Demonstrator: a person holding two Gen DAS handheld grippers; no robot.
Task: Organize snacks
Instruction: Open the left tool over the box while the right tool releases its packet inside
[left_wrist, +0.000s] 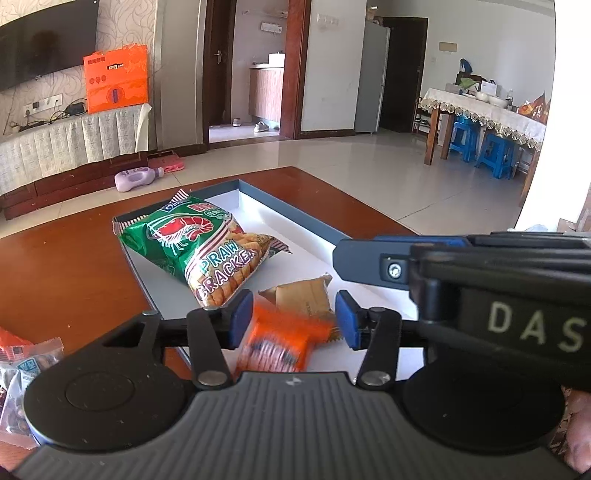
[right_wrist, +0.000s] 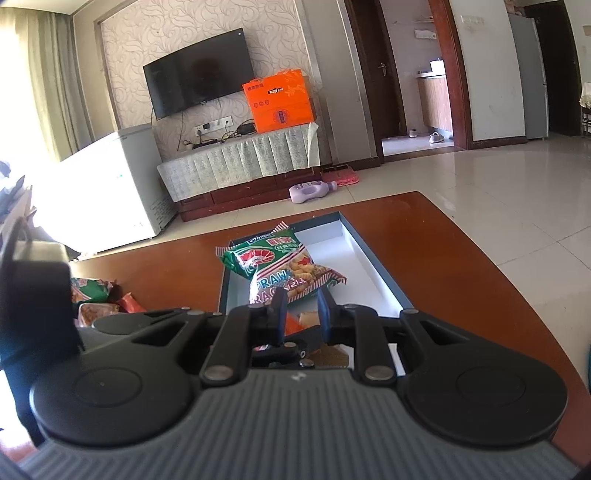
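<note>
A grey-rimmed white box (left_wrist: 295, 210) sits on the brown table (left_wrist: 66, 266). In it lie a green prawn cracker bag (left_wrist: 195, 247) and a tan snack packet (left_wrist: 303, 299). My left gripper (left_wrist: 291, 319) is open over the box's near end; a blurred orange snack packet (left_wrist: 277, 343) is between and below its blue pads, not clamped. The right gripper body (left_wrist: 480, 284) shows at the right of the left wrist view. In the right wrist view the right gripper (right_wrist: 301, 314) is open a little and empty, over the box (right_wrist: 373, 258) near the cracker bag (right_wrist: 280, 269).
More snack packets lie on the table left of the box (left_wrist: 22, 362), also shown in the right wrist view (right_wrist: 96, 299). The table's far edge drops to a tiled floor with a purple bottle (left_wrist: 136, 179). A TV cabinet (right_wrist: 236, 162) stands beyond.
</note>
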